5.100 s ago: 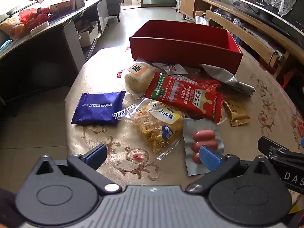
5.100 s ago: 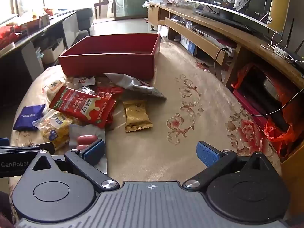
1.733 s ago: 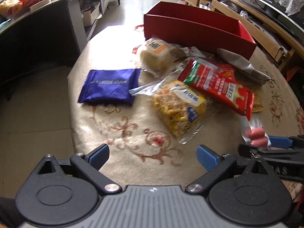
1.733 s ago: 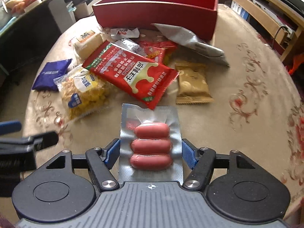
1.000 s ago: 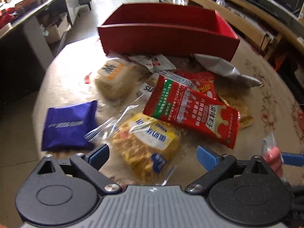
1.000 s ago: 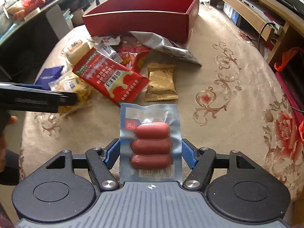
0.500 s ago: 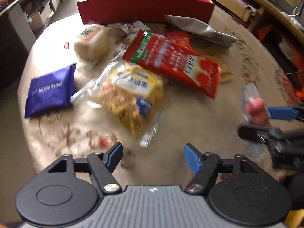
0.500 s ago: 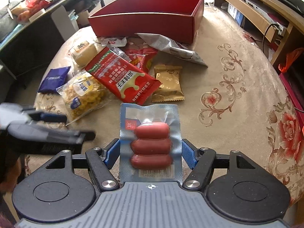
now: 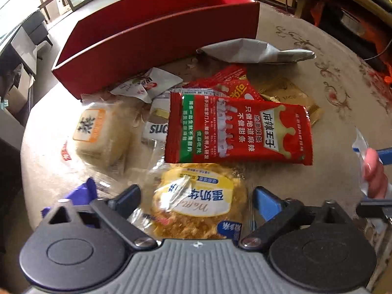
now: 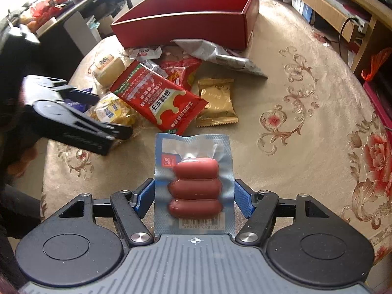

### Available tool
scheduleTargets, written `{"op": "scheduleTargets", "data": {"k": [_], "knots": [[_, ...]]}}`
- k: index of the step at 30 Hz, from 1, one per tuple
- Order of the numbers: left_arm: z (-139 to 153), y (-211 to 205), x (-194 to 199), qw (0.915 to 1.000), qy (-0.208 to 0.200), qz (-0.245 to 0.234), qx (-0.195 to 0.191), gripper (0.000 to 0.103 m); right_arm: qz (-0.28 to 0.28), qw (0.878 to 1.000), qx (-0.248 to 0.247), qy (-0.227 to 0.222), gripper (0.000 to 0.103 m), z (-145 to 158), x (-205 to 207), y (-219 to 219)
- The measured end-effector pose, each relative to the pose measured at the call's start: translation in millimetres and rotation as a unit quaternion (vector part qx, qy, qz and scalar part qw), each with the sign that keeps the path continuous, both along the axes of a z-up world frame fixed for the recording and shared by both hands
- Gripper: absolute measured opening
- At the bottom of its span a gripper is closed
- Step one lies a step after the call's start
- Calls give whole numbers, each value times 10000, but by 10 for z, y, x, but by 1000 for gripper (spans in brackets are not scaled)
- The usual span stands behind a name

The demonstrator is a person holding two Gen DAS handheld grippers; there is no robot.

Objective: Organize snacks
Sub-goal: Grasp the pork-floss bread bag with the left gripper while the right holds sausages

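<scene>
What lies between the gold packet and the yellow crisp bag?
In the right wrist view, the big red snack packet lies between the gold packet and yellow crisp bag, overlapping both.

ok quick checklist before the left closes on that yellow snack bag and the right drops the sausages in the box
1. Right gripper has the sausage pack between its fingers: ok.
2. Left gripper, which has just been opening, stands wide: ok.
3. Yellow bag lies between the left fingers, not yet pinched: ok.
4. Yellow bag free of other snacks: not ok, the red packet overlaps its far edge.
5. Red box open with room inside: ok as far as seen; its floor is only partly in view.
6. Path to the box over the pile: cannot tell.
</scene>
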State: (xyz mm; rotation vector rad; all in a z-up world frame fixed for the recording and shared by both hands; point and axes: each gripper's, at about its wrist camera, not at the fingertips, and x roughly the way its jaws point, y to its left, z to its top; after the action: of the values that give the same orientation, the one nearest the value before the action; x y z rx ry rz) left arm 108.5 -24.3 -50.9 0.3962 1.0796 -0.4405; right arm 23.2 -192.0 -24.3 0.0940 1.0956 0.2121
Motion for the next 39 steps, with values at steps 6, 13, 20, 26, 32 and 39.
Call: {"op": "scheduleTargets", "data": {"k": [6, 13, 20, 26, 32, 39], "knots": [[27, -133, -295, 9998, -137, -17, 114, 85, -1, 10000, -73, 14, 74, -11, 26, 13], [86, -164, -815, 9997, -22, 237, -31, 81, -15, 9996, -269, -36, 74, -27, -16, -13], [-47, -192, -798, 9992, -59, 184, 350, 102, 145, 9986, -493, 131, 74, -148, -22, 45], [-64, -188, -740, 9979, 174, 530, 324, 101, 254, 9970, -681, 271, 75, -253, 20, 103], [21, -267, -813, 9977, -12, 519, 433, 77, 260, 9953, -915, 173, 74, -273, -79, 109], [231, -47, -894, 9955, -55, 942, -72, 59, 136, 9963, -843, -35, 74, -137, -172, 110]]}}
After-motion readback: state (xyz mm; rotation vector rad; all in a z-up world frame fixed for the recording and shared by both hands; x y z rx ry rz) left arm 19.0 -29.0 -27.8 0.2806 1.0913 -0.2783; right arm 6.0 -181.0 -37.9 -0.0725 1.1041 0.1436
